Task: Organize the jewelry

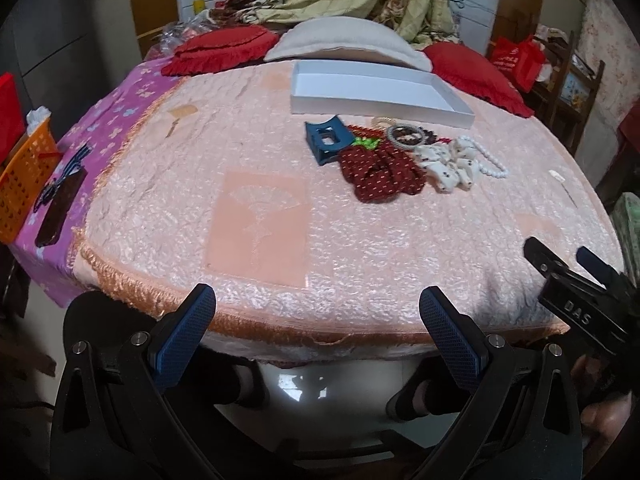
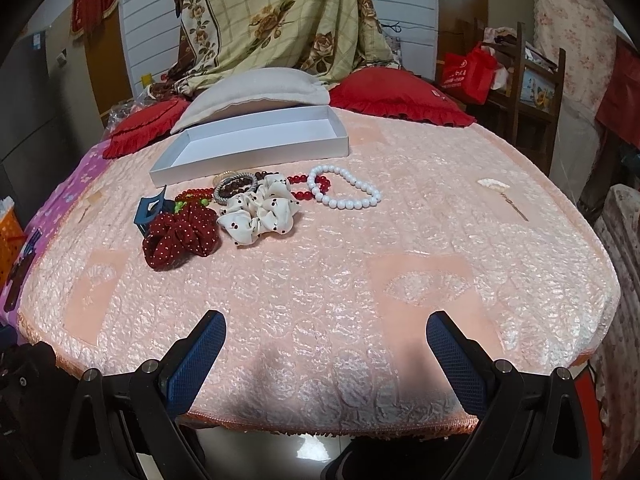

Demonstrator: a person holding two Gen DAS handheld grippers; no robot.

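- The left gripper (image 1: 316, 312) is spread wide with nothing between its blue, cross-hatched fingers (image 1: 188, 332); it hangs over the fringed near edge of the bed cover (image 1: 256, 216), touching nothing.
- The right gripper (image 2: 326, 340) is likewise released and wide apart, holding nothing, poised above the same near edge; in the left wrist view it shows at the far right (image 1: 568, 268).
- The jewelry lies in a loose heap just in front of the white box (image 2: 256, 148), on the cover's far half.
- White bead bracelet (image 2: 346, 186): round glossy beads in a closed loop, at the heap's right end, right of the box's front corner.
- Red bead strand (image 2: 308, 184): shiny translucent beads, partly under the cream scrunchie (image 2: 260, 212), which is ruffled satin-like cloth with small dark spots.
- Dark red scrunchie (image 2: 182, 238): gathered fabric with pale dots, the piece farthest forward from the box, touching the cream one.
- Blue hair claw (image 2: 152, 210): hard plastic, angular, at the heap's left end.
- Sparkly ring bangle (image 2: 234, 188) lies close to the box's front wall, over dark brown beads.
- The white box is a shallow rectangular cardboard tray, empty inside.
- The bed cover is peach-pink, crinkled and quilted, with smooth embroidered panels.
- Behind the box lie a grey pillow (image 2: 256, 92) and red frilled cushions (image 2: 396, 94).
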